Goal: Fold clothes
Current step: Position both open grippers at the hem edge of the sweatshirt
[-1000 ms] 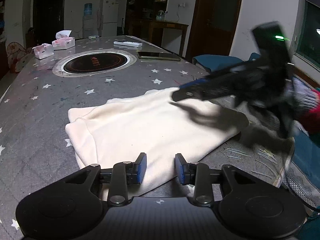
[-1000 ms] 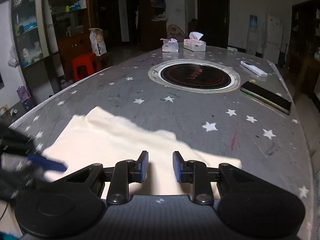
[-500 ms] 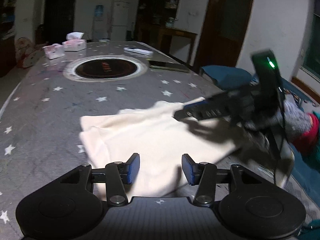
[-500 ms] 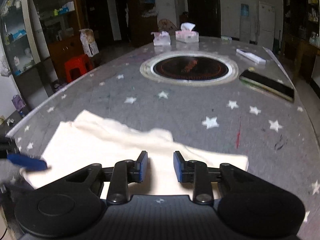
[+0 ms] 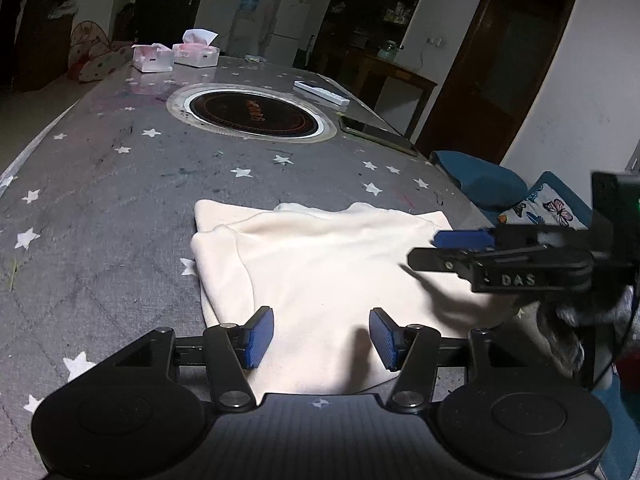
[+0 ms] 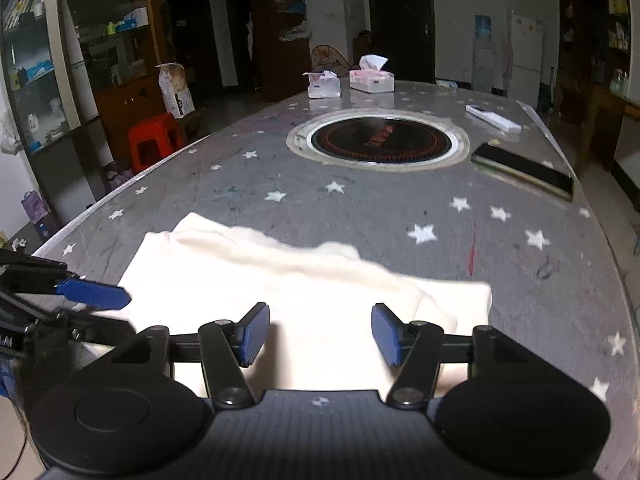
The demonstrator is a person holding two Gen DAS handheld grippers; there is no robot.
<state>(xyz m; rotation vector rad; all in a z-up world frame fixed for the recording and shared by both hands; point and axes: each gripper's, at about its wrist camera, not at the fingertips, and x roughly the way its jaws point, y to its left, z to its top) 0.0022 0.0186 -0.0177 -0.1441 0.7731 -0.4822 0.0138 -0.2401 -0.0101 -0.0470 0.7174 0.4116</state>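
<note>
Your folded cream garment lies flat on the starred bench. Your left tool and right tool hover over its near edge, jaws just opened, gripping nothing.

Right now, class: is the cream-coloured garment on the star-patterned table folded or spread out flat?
Folded: the cream-coloured garment lies as a compact rectangle, with layered edges doubled over along its left side.

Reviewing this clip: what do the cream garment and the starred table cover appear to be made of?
Cream garment: looks like a soft, thick knit or fleece; matte, with rounded, puffy fold edges and no sheen. The exact fibre cannot be told.
Table cover: probably a wipeable plastic or coated cloth; grey with printed white stars, lying flat, a faint gloss near the far end, with scuffs and pen-like marks on its surface.
</note>
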